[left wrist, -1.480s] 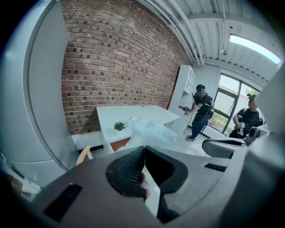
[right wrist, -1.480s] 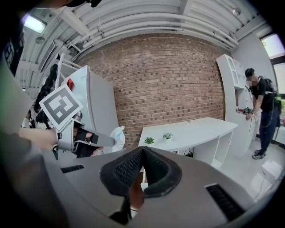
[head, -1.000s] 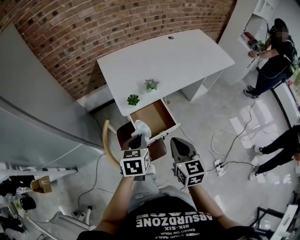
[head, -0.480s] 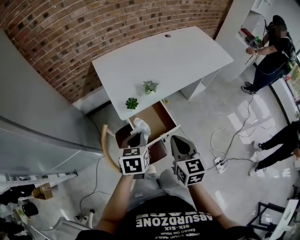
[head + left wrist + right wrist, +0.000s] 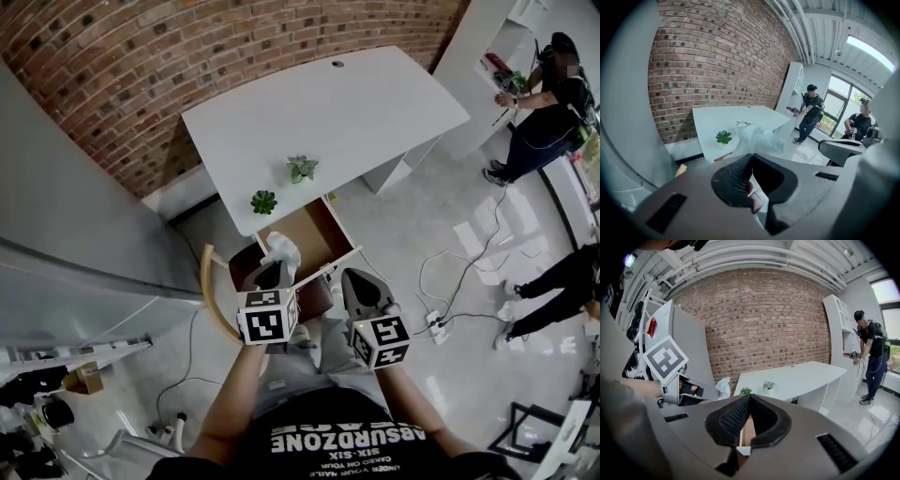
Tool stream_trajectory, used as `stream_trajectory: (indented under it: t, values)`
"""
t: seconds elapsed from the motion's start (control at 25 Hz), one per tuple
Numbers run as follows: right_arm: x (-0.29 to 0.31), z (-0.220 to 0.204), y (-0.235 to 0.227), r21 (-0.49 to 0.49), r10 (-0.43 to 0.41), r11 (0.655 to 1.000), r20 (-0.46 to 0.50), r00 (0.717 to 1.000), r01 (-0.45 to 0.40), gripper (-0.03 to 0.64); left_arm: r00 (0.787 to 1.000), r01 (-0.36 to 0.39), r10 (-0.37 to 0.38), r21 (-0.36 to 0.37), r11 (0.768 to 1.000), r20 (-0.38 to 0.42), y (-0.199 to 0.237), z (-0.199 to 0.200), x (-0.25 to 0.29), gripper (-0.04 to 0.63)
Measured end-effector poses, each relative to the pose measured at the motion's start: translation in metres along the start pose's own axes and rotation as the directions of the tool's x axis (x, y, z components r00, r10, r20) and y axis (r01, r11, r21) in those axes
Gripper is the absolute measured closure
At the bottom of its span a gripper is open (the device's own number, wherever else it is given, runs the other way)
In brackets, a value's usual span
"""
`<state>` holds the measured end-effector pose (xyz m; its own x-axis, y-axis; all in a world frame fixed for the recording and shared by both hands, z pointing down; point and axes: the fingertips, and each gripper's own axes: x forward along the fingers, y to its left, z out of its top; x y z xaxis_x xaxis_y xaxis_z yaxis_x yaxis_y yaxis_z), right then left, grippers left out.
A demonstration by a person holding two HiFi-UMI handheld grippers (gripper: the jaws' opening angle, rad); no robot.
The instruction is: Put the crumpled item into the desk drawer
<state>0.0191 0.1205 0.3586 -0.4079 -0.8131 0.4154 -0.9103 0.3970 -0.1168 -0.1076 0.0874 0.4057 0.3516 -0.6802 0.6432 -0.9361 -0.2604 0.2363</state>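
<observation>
- Since a second ago, both grippers have edged a little farther from the person toward the open drawer (image 5: pixel 317 232). The crumpled item (image 5: pixel 281 250) has gone along with the left one.
- The left gripper (image 5: pixel 271 276) has its ribbed black fingers (image 5: pixel 736 180) closed tight on the crumpled item (image 5: pixel 760 140). It is a thin, whitish, half-clear wad, puckered and bunched above the fingertips.
- In the head view the item hangs over the drawer's near left corner, not yet inside it.
- The right gripper (image 5: pixel 357 282), just right of the left one, has its fingers (image 5: pixel 732 420) pressed together on nothing.
- A chair (image 5: pixel 208 302) with a curved pale wooden back and a dark seat stands below the left gripper.
- The drawer is a shallow box with a brown, board-like inside and a white front.
- The counter (image 5: pixel 366 103) above it is smooth matt white with an angled outline. Two small spiky green plants (image 5: pixel 264 201) (image 5: pixel 302 170) stand near its near edge.
- The floor (image 5: pixel 422 234) is glossy and pale, and white cables (image 5: pixel 450 281) trail across it at the right.
- A rough red brick wall (image 5: pixel 131 66) runs behind the counter, and two people (image 5: pixel 548 112) stand at the far right.
</observation>
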Motion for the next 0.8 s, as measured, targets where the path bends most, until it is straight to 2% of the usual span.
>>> stream_trajectory:
  t: [0.8]
  values:
    - [0.053, 0.013, -0.037, -0.013, 0.083, 0.996, -0.054, 0.995, -0.084, 0.618, 0.997, -0.047, 0.046, -0.022, 0.999, -0.062, 0.005, 0.021, 0.057, 0.586]
